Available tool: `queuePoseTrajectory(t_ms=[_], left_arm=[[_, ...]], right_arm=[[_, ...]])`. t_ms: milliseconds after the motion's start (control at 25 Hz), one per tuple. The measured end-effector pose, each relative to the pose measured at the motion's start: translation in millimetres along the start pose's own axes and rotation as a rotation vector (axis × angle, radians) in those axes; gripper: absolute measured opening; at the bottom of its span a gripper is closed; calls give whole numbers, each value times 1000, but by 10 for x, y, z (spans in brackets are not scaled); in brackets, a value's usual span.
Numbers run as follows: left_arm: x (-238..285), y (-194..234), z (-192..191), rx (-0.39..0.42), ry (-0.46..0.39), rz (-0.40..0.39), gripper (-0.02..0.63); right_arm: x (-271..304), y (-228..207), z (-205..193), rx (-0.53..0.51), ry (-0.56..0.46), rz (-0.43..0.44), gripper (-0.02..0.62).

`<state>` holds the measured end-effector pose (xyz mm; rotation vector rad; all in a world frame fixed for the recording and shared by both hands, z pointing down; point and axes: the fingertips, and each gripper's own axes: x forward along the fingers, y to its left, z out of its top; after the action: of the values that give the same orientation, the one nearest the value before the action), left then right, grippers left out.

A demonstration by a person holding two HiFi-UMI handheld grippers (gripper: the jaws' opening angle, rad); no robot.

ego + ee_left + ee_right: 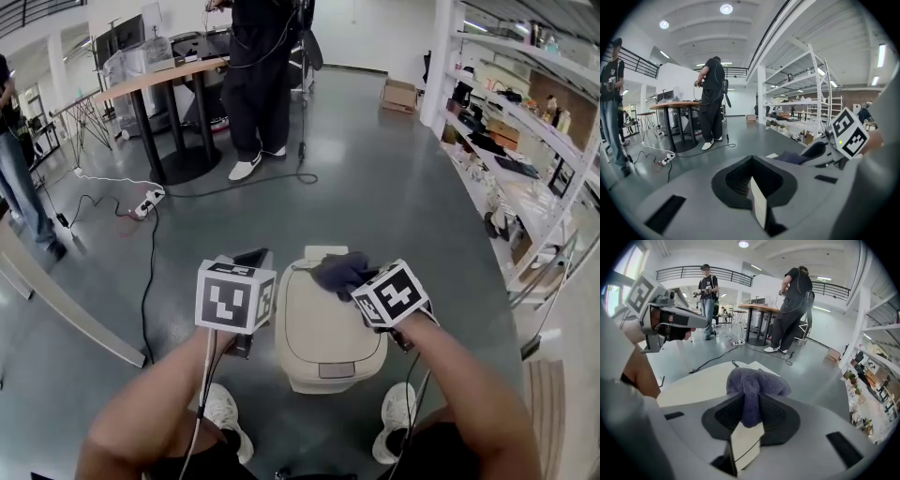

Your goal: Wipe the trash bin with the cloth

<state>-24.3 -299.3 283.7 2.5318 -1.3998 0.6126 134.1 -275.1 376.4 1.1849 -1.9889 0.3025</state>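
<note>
Beige trash bin (323, 333) stands on the floor by the person's feet, with the dark cloth (339, 270) at the lid's far right edge, clamped in the right gripper (354, 281). Judged under way, with near lid and sides left. The left gripper (251, 257) sits left of the bin, closed and empty; only the right gripper view shows the cloth pinch.

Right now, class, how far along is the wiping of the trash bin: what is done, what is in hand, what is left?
Done: the right gripper has the purple cloth clamped between its jaws. In hand: the cloth is at the far right corner of the cream trash bin lid. Left: the pictures show no wiped area, so the lid and sides all count as remaining. The left gripper holds nothing, beside the bin's left side.
</note>
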Motion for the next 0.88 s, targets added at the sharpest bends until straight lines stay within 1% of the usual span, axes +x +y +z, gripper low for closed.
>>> queuePoseTrajectory(t_ms=[240,320,400,480,560,640,760,880], left_arm=[[-3,-29,5,-3,-3,-5,0],[4,-22,4,-2,0,-1,0],[9,-13,-7,1,4,1,0],[12,1,-6,0,3,3,0],[15,15,17,-4,-3,4,0],[10,29,36,-6,-8,5,0],[-9,38,25,0,-5,8,0],[-34,31,-6,9,-2,10,0]], right_arm=[[-25,-182,-117,62,1,-11,92],[-38,-238,-138,70,3,-31,92],[-91,-266,-86,63,-24,-71,92],[-203,-207,80,62,-89,-87,92],[-332,-63,278,68,-154,-61,92],[-417,135,425,58,-192,-17,92],[-431,448,531,25,-203,46,92],[-401,777,525,-35,-181,110,92]])
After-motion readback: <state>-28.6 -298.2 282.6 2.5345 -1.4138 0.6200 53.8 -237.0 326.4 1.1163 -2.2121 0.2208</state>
